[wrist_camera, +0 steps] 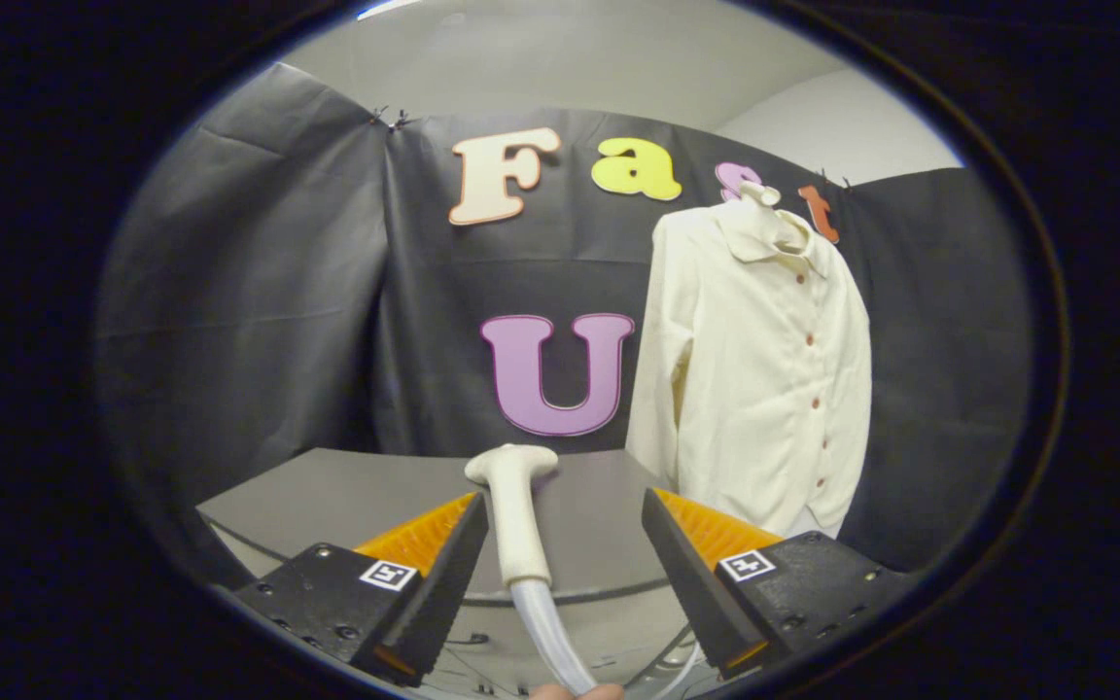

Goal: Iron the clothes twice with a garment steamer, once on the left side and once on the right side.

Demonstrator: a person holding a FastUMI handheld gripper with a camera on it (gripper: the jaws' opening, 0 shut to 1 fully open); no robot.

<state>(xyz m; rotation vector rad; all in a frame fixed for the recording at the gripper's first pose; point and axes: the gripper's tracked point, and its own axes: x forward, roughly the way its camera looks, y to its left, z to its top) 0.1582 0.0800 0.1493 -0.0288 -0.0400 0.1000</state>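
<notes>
A cream long-sleeved shirt [764, 369] with brown buttons hangs upright on a hanger, beyond my right finger and in front of the booth wall. The white garment steamer wand [515, 515] stands upright between my fingers, its flat head on top and its clear hose [548, 627] trailing down below. My gripper [562, 498] is open. The wand sits close against the left finger [443, 564], with a wide gap to the right finger [686, 574]. The shirt is well ahead of the wand and off to its right.
A grey table [327, 486] lies just beyond the fingers, its curved front edge under them. A person's fingertip [575, 692] shows at the hose's lower end. White cables [682, 666] run below the table.
</notes>
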